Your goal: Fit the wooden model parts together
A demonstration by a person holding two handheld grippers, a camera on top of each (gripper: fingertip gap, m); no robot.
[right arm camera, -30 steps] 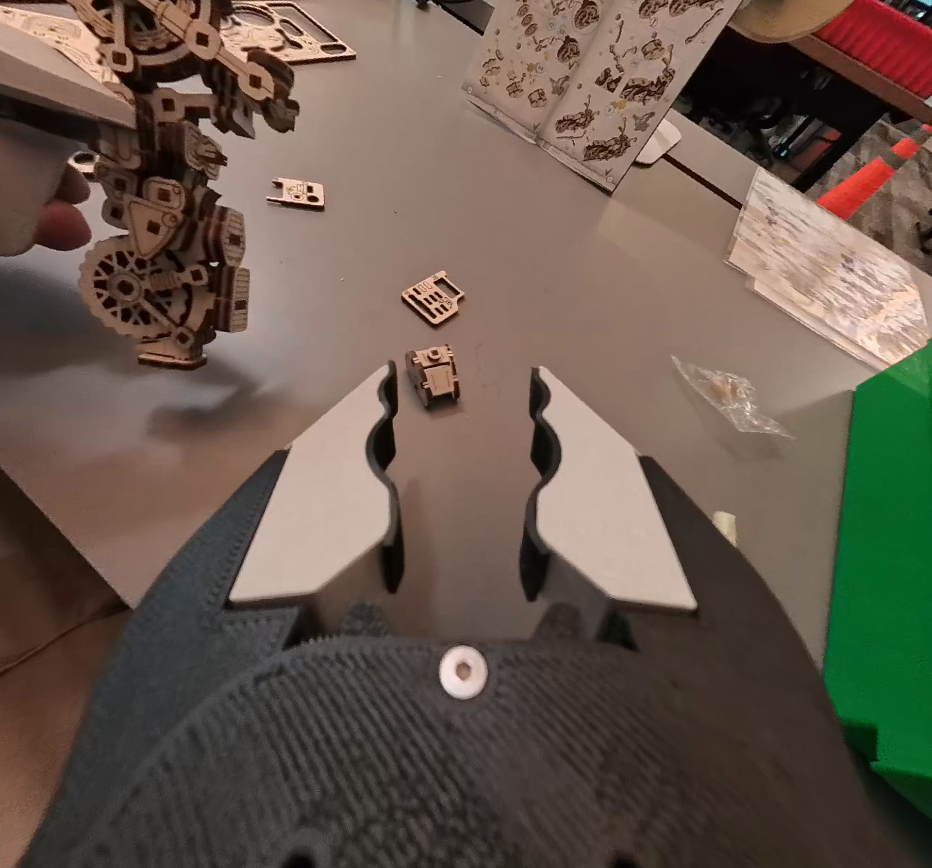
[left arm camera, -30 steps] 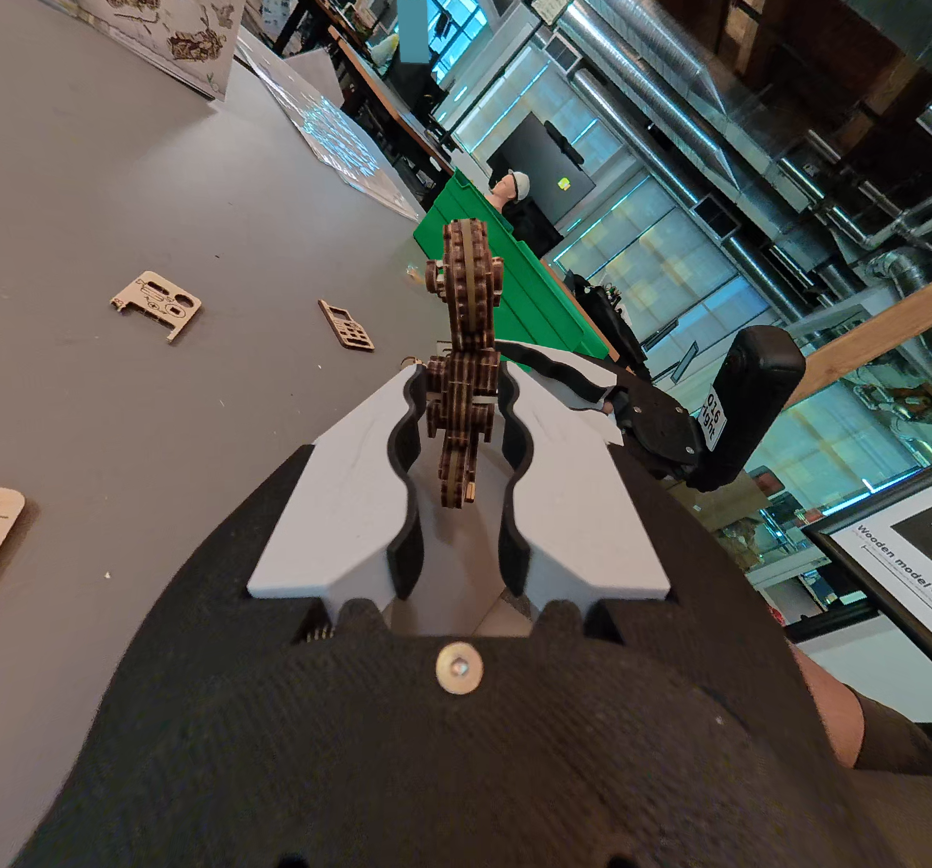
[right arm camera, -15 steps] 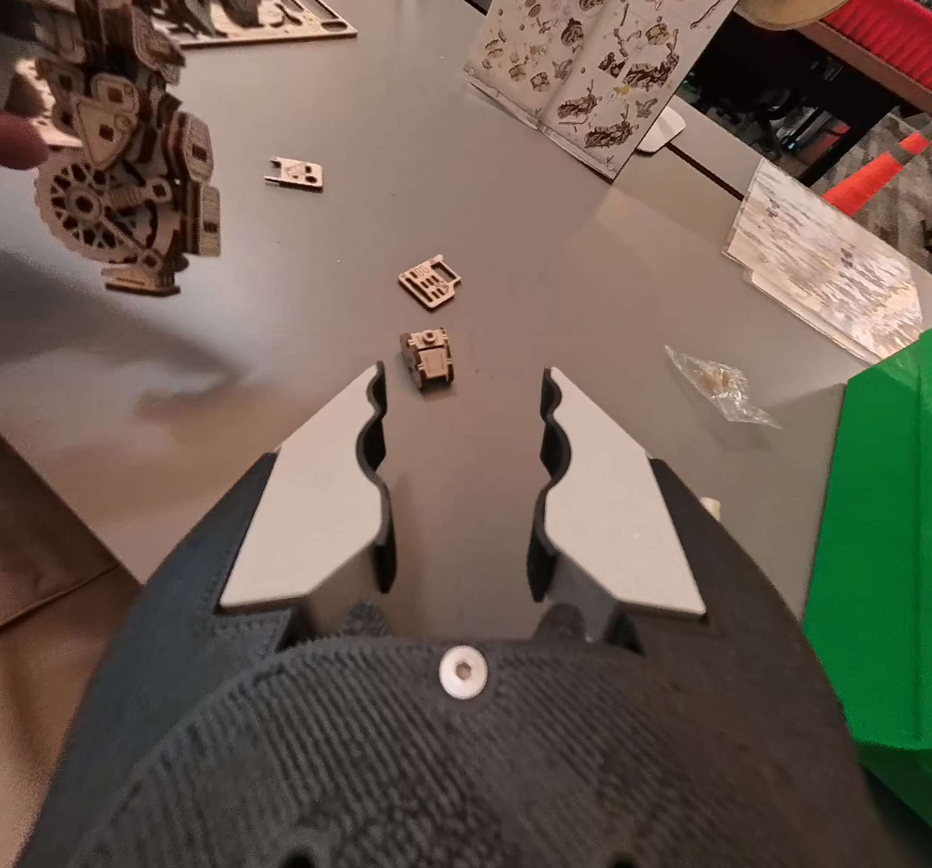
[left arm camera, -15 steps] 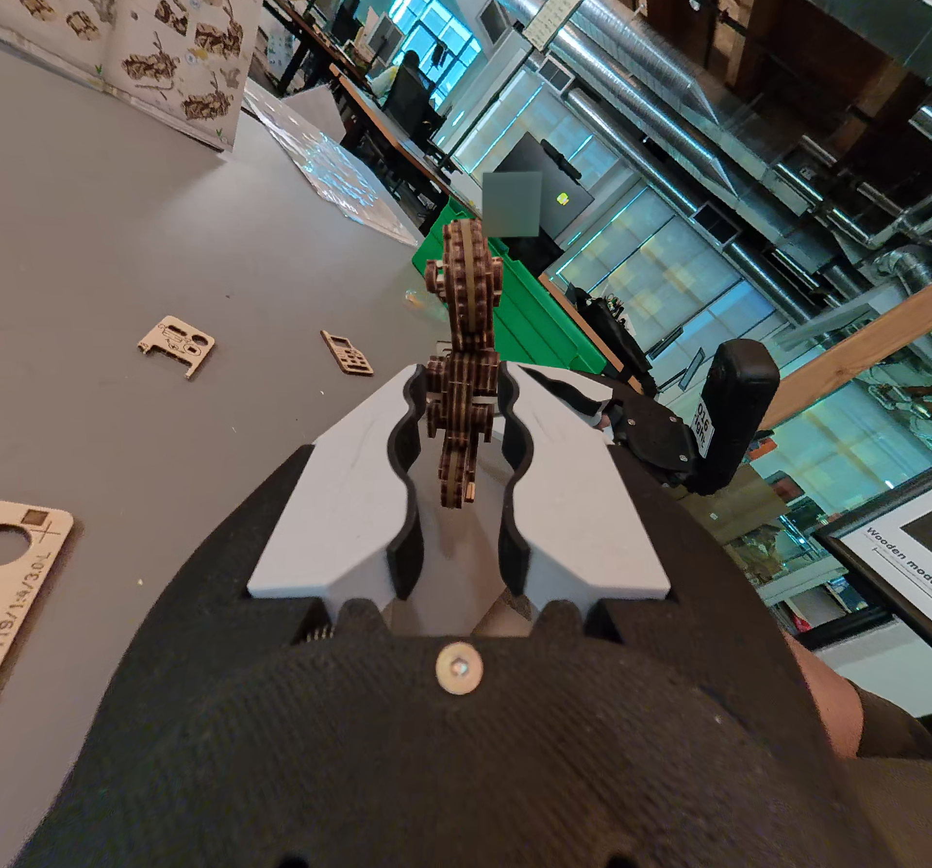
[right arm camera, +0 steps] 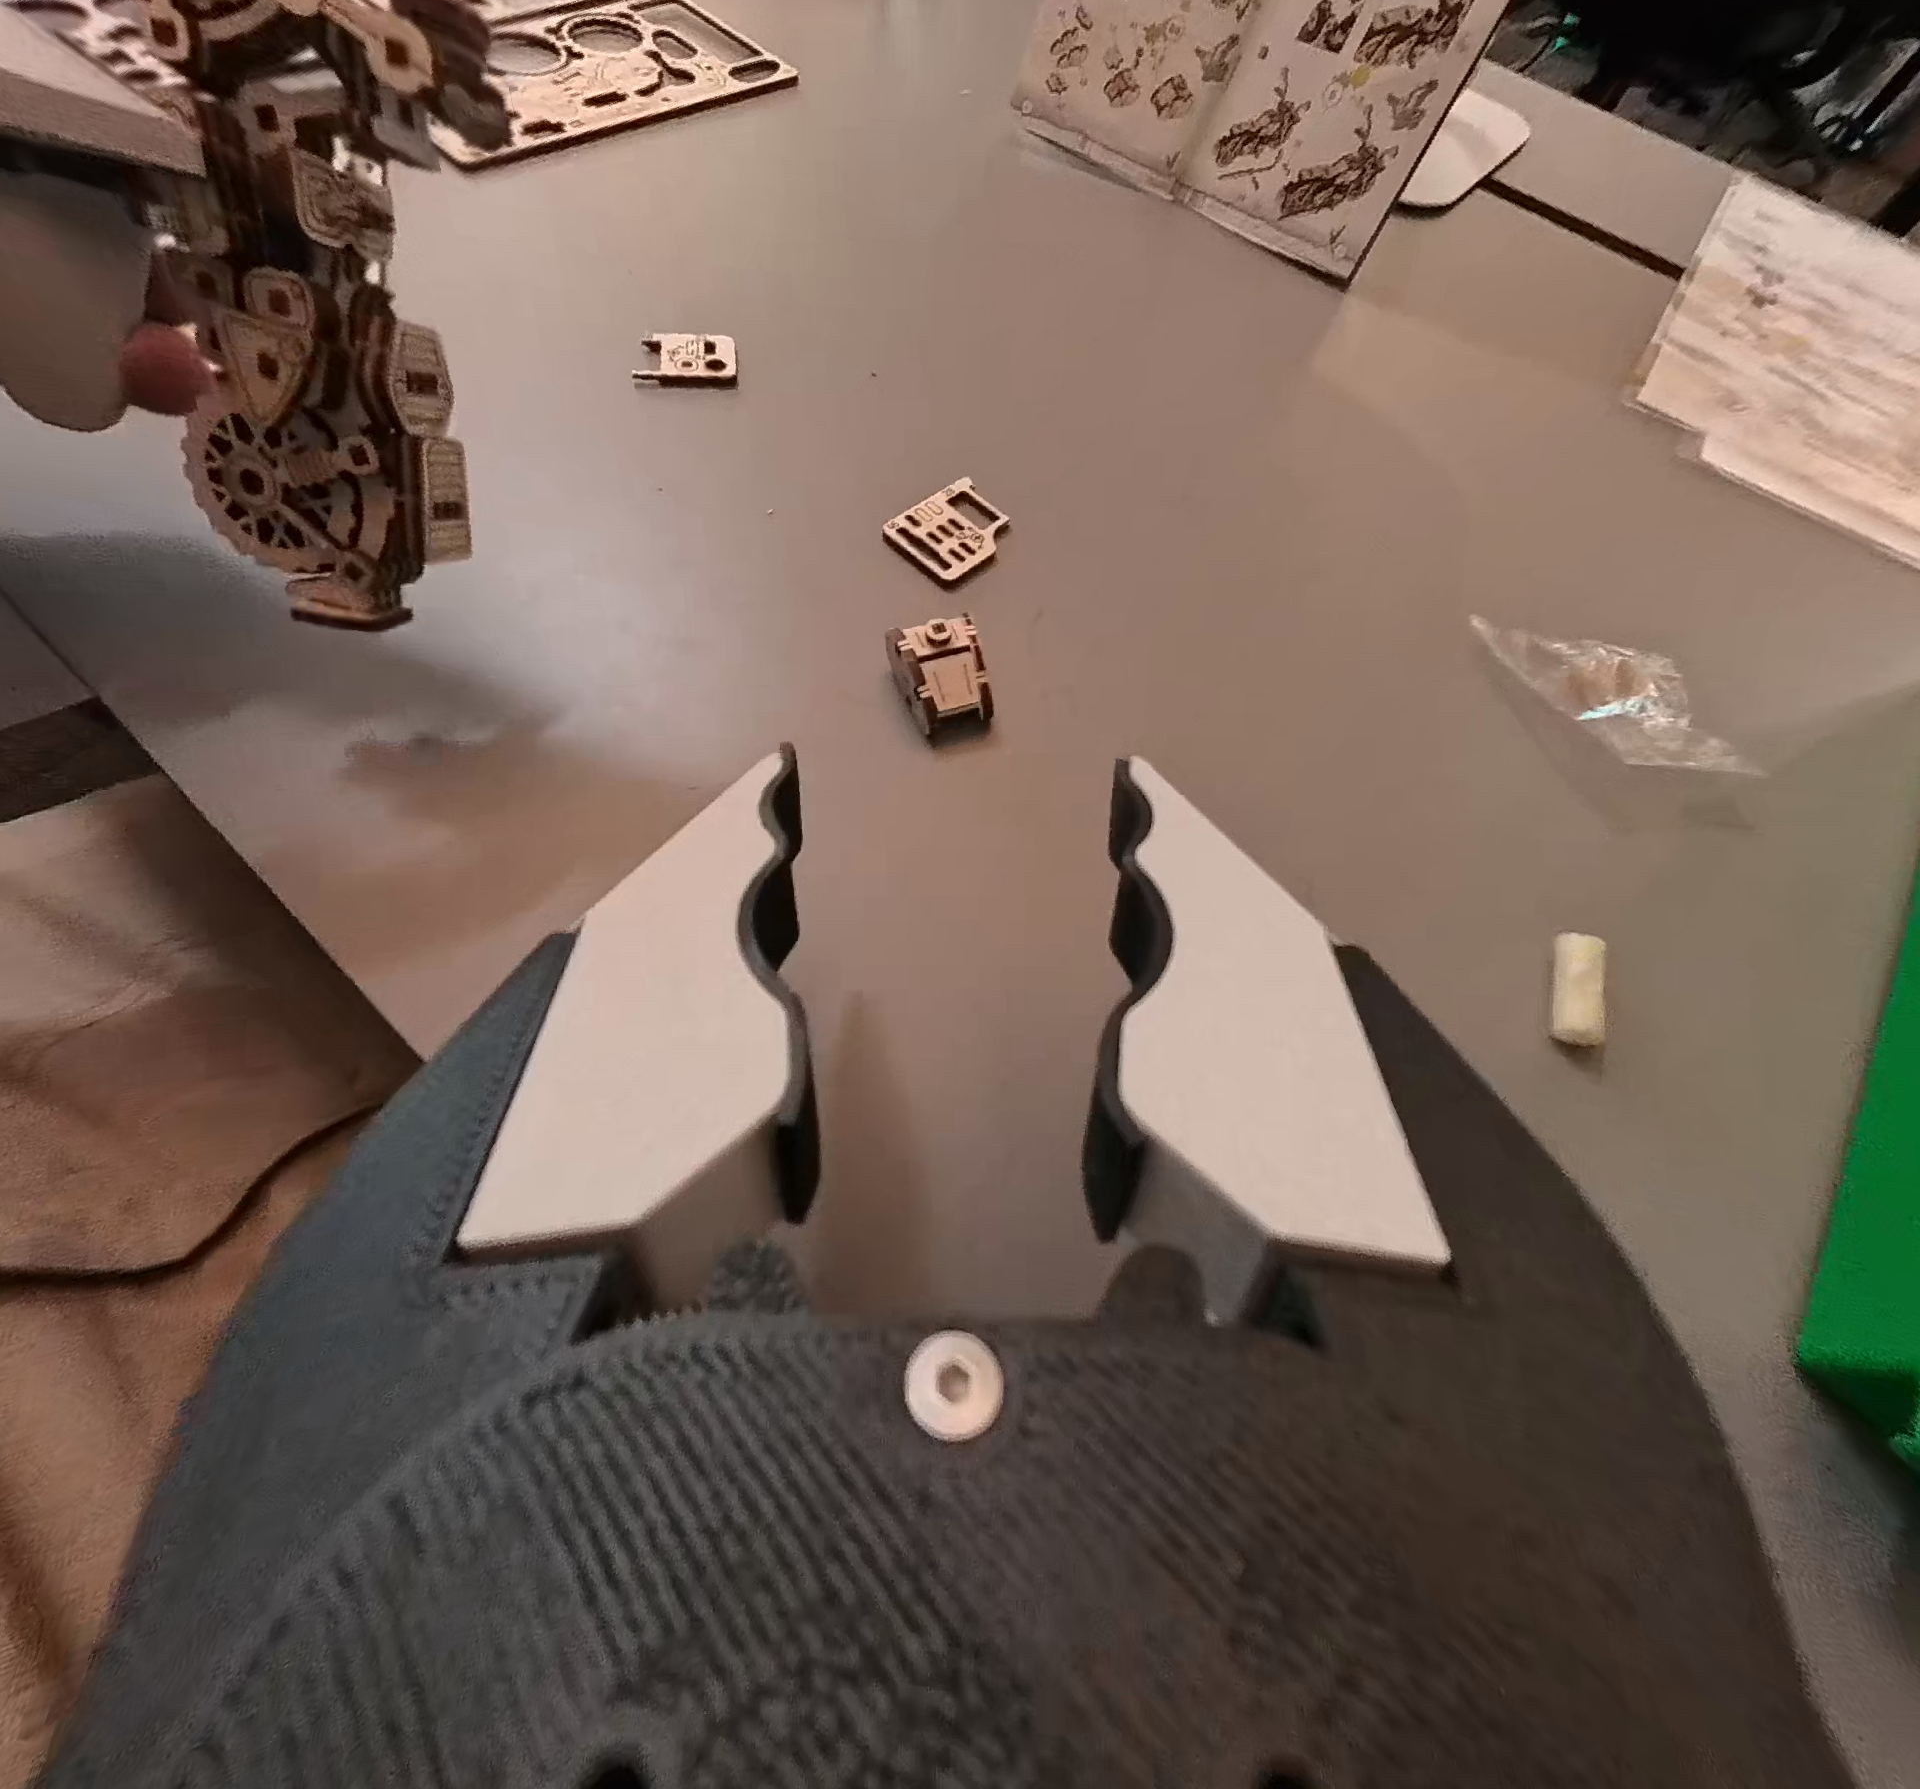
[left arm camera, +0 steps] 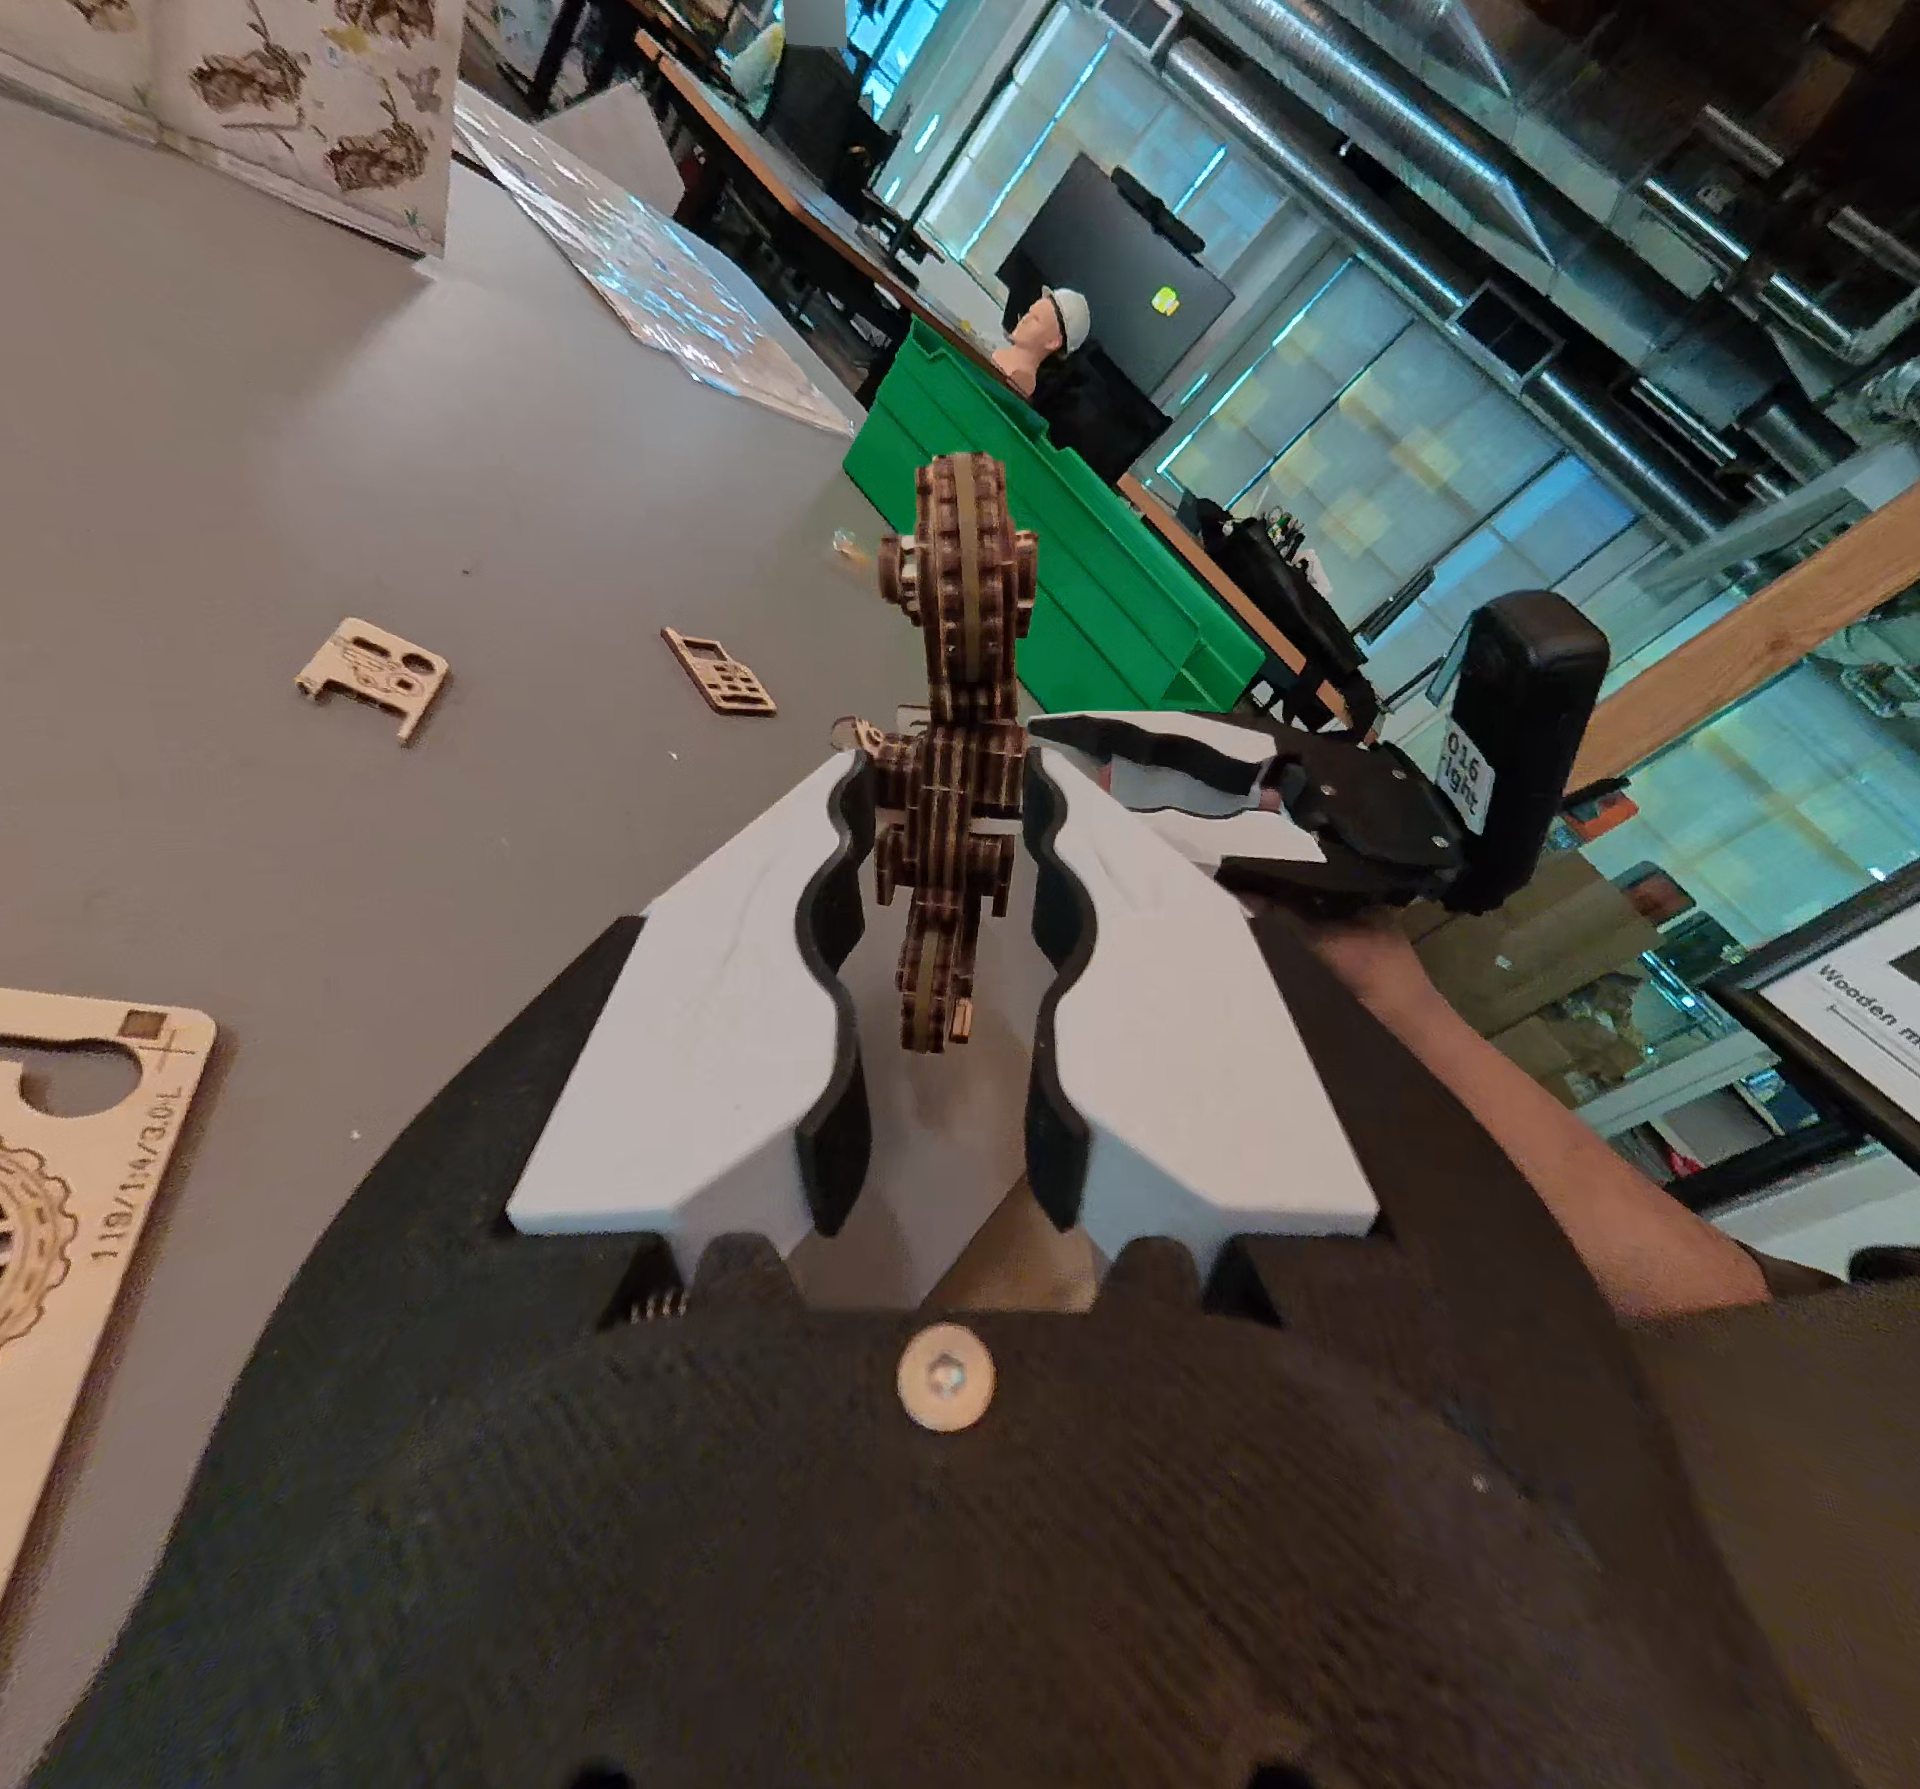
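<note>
My left gripper (left arm camera: 940,783) is shut on a brown layered wooden model (left arm camera: 961,659) and holds it edge-on above the grey table. In the right wrist view the same model (right arm camera: 312,285) hangs at the upper left, showing its gears. My right gripper (right arm camera: 954,783) is open and empty, low over the table, also seen in the left wrist view (left arm camera: 1174,763) just right of the model. A small wooden block part (right arm camera: 938,674) lies on the table just beyond its fingertips. Two flat wooden parts (right arm camera: 945,544) (right arm camera: 688,359) lie farther off.
An upright instruction sheet (right arm camera: 1268,46) stands at the back. Punched-out wooden sheets (right arm camera: 582,46) lie far left, one also near me (left arm camera: 73,1168). A plastic bag (right arm camera: 1600,700), a small white roll (right arm camera: 1577,989) and a green bin (right arm camera: 1870,1220) are on the right.
My right gripper has moved forward toward the small wooden block part. My left gripper has shifted with the model still held; the table parts sit differently in its view.
</note>
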